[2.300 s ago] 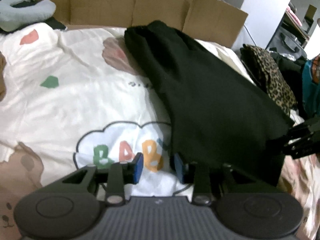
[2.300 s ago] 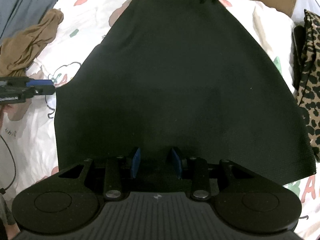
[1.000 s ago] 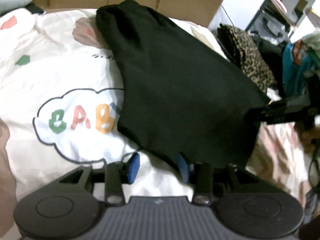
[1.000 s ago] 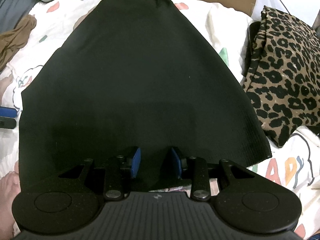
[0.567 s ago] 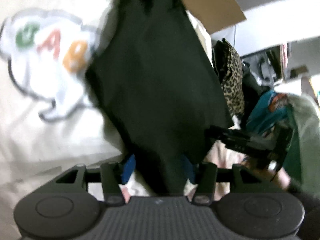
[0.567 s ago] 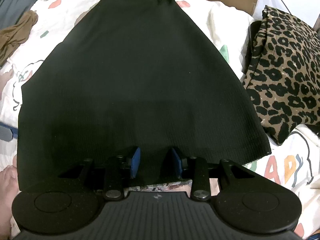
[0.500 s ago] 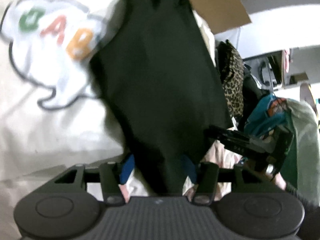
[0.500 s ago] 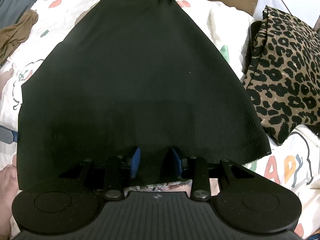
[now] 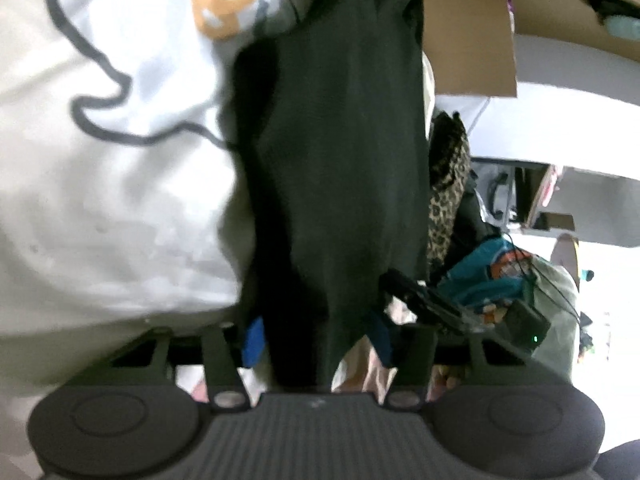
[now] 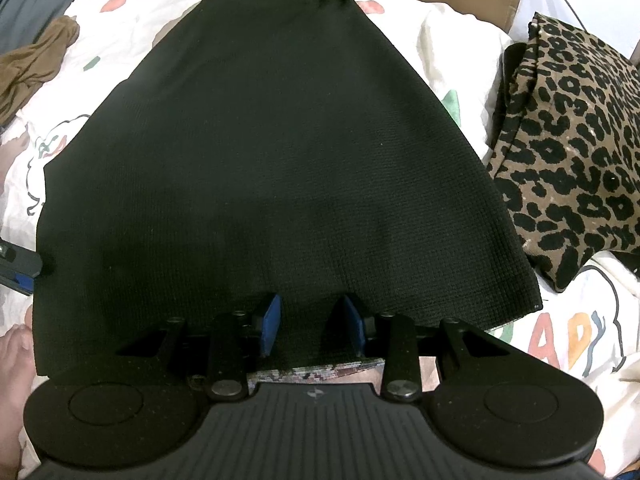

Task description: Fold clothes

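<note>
The left claw has swung to the black garment on the bed, fingers spread around its corner; the right claw stays spread over the hem. Unpinched fabric could slip free.

The left wrist view is smeared by motion blur: the cloud print on the bed sheet and the cardboard box have soft edges, and the bright area at far right is blown out to white. The right wrist view is sharp and evenly lit indoors; the knit weave of the black garment reads clearly, with a darker shadow band near its lower hem. Both views bow strongly at the edges, with dark corners.
</note>
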`<state>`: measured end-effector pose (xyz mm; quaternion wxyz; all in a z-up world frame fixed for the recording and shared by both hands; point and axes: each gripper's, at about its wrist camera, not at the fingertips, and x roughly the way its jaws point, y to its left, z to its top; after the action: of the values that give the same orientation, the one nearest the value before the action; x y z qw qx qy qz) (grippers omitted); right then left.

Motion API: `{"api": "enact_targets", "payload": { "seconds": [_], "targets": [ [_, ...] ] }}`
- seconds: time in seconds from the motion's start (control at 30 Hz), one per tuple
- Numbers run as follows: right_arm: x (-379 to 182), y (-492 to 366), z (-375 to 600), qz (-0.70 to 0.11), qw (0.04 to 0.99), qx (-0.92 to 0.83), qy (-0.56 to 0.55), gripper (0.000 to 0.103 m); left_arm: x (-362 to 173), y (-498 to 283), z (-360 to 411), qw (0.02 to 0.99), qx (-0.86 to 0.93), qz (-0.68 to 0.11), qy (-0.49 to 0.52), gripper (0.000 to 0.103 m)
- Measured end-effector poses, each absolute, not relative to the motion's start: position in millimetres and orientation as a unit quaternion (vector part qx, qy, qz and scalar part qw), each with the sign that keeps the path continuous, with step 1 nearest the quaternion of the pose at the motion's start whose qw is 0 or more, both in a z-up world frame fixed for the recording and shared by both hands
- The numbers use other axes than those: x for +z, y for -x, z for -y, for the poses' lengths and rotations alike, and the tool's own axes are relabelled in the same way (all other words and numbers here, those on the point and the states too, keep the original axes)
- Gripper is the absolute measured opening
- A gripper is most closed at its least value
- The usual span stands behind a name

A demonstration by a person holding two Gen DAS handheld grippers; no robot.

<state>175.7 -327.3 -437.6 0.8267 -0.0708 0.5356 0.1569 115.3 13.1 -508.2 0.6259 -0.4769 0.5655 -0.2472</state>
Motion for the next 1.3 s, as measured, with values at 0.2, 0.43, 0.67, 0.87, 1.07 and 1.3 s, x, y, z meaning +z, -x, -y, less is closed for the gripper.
{"api": "enact_targets", "payload": {
  "seconds": [0.2,0.43,0.67,0.87,1.07,1.3],
  "targets": [
    [-437,-176,329,-0.536,0.827,0.158,0.069,0.042,-514,-120,-4,0.609,-0.272,-0.592,0.452,0.027],
    [-434,-172,334,-0.532,0.832,0.151,0.052,0.042,-518,-123,12,0.61,-0.282,-0.586,0.452,0.027],
    [-419,-159,361,-0.51,0.852,0.118,-0.002,0.042,-517,-120,20,0.607,-0.278,-0.599,0.442,0.008],
    [-408,-157,402,-0.48,0.874,0.053,-0.048,0.042,-506,-119,16,0.615,-0.268,-0.602,0.433,0.007],
    [-411,-164,430,-0.466,0.883,0.017,-0.053,0.042,-494,-120,8,0.628,-0.258,-0.609,0.411,0.006],
    [-425,-185,430,-0.48,0.874,0.049,-0.059,0.033,-488,-123,-4,0.638,-0.246,-0.617,0.39,0.006]
  ]
}}
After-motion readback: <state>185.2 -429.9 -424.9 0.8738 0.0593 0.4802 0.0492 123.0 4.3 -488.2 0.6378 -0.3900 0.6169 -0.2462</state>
